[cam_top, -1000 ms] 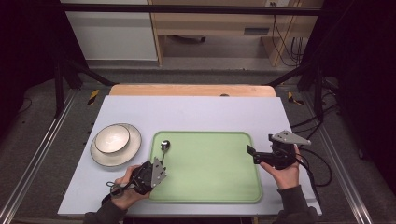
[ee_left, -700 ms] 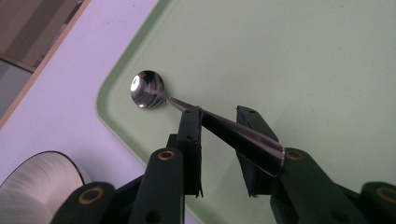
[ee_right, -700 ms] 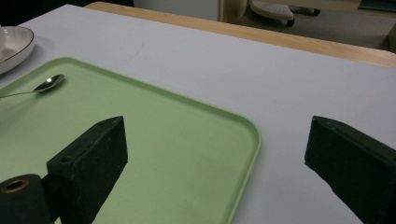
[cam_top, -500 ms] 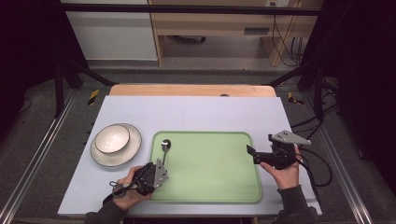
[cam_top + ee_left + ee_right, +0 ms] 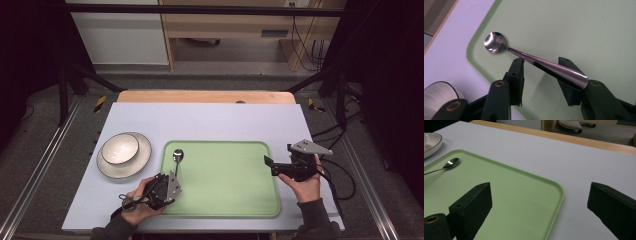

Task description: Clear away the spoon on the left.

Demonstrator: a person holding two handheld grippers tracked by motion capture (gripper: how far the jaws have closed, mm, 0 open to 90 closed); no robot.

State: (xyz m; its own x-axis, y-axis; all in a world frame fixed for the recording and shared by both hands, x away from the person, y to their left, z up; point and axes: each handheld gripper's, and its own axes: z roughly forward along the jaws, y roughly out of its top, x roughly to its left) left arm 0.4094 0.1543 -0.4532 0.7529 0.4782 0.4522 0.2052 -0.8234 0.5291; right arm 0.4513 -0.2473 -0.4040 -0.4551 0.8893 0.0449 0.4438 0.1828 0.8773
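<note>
My left gripper (image 5: 167, 186) sat low at the near left corner of the green tray (image 5: 225, 200), and its jaws had just been opening with the spoon (image 5: 531, 60) between them. In the left gripper view the handle ran slantwise across the gap: one jaw stood close against the thin part of the stem, and the broad end of the handle lay over the top of the other jaw (whether either pad was truly touching the metal, I could not tell). The pads no longer clamped it. The spoon's bowl lay on the tray floor near the far left corner, close to the rim, with the handle pointing back toward me.

My right gripper (image 5: 272, 165) hovered at the tray's right edge, jaws spread wide and nothing between them. In the right gripper view one jaw hung over the green surface and the other over the pale table (image 5: 215, 120) just beyond the rim.

To the left of the tray, apart from it, the white bowl (image 5: 120, 148) sat on its plate (image 5: 142, 160).
</note>
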